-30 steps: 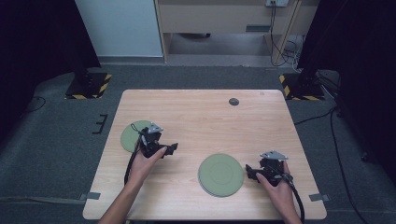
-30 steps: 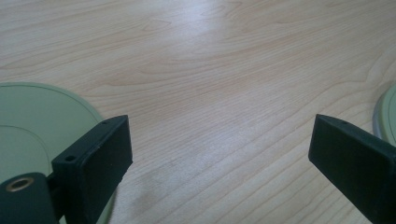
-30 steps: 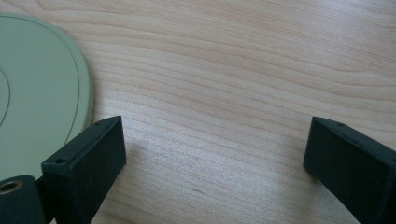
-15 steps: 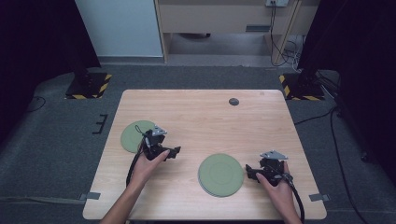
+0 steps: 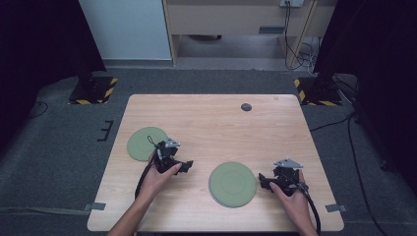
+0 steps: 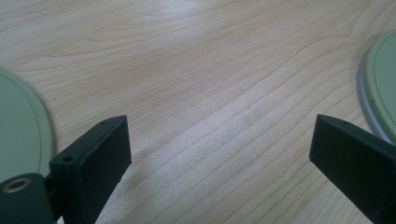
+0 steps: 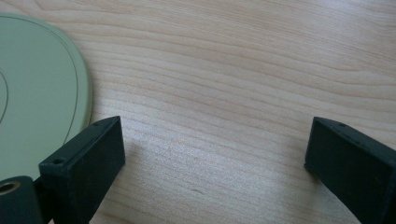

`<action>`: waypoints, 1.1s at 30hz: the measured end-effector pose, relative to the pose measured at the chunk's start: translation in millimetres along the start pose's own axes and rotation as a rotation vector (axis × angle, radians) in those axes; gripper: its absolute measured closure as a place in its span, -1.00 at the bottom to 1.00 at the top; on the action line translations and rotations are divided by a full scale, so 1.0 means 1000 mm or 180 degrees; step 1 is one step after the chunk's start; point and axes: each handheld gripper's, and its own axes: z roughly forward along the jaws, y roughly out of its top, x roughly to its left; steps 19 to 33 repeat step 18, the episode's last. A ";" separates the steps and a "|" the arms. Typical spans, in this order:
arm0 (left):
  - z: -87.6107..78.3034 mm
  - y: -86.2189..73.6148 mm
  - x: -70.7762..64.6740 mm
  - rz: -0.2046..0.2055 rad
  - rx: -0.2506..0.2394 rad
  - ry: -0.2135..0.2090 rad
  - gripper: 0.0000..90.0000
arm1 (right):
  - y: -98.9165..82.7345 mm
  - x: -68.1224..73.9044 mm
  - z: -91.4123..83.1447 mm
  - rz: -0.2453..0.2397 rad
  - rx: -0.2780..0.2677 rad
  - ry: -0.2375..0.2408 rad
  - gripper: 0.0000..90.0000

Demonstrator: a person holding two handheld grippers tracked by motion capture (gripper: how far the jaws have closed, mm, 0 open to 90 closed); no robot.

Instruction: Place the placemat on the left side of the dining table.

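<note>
Pale green plates: one (image 5: 144, 142) at left, a stack (image 5: 232, 184) at lower centre (grey rim underneath). Light wood-grain table (image 5: 211, 123). Black grippers (image 5: 189, 166) (image 5: 261, 181). Yellow-black striped bases (image 5: 93, 90), upper corners.

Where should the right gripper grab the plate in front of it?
Probably on the rim nearest it. The plate lies flat on the table, so only its thin edge offers a hold. The right gripper sits open just beside that right edge; coming in low and level from there, one jaw could slip under the rim and the other over it.
</note>
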 end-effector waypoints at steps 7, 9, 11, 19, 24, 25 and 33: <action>0.012 -0.006 -0.006 0.0046 0.0125 -0.0030 -0.90 | 0.000 0.000 0.000 -0.0002 -0.0001 -0.0001 -0.89; 0.015 -0.008 -0.008 0.0054 0.0117 -0.0037 -0.91 | 0.000 0.000 0.000 -0.0002 -0.0001 -0.0002 -0.89; 0.017 -0.010 -0.009 0.0079 0.0055 0.0014 -0.93 | 0.000 0.000 0.000 -0.0002 -0.0001 -0.0002 -0.89; 0.019 -0.018 -0.015 0.0242 -0.0040 0.0186 -1.00 | 0.000 0.001 0.000 -0.0009 -0.0002 0.0007 -0.89; 0.019 -0.018 -0.015 0.0242 -0.0040 0.0186 -1.00 | 0.000 0.001 0.000 -0.0009 -0.0002 0.0007 -0.89; 0.019 -0.018 -0.015 0.0242 -0.0040 0.0186 -1.00 | 0.000 0.001 0.000 -0.0009 -0.0002 0.0007 -0.89; 0.019 -0.018 -0.015 0.0242 -0.0040 0.0186 -1.00 | 0.000 0.001 0.000 -0.0009 -0.0002 0.0007 -0.89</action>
